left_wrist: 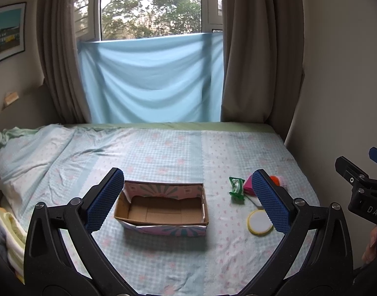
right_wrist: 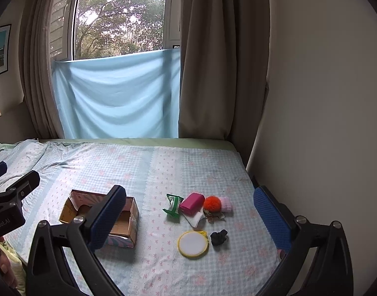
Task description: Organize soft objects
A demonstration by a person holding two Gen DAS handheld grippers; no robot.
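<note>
An open empty cardboard box (left_wrist: 161,207) (right_wrist: 124,224) sits on the bed. To its right lie a green packet (right_wrist: 173,204) (left_wrist: 237,188), a magenta block (right_wrist: 192,203), an orange pom-pom (right_wrist: 212,203), a pink fluffy piece (right_wrist: 225,204), a black scrunchie (right_wrist: 218,237) and a round yellow-rimmed hoop (right_wrist: 193,243) (left_wrist: 260,222). My left gripper (left_wrist: 188,197) is open and empty, above the box. My right gripper (right_wrist: 189,218) is open and empty, above the pile of objects.
The bed has a blue checked sheet (right_wrist: 188,167). A wall (right_wrist: 324,98) runs along its right edge. Curtains and a window with a blue cloth (left_wrist: 151,79) stand behind. Folded bedding (left_wrist: 10,234) lies at the left front.
</note>
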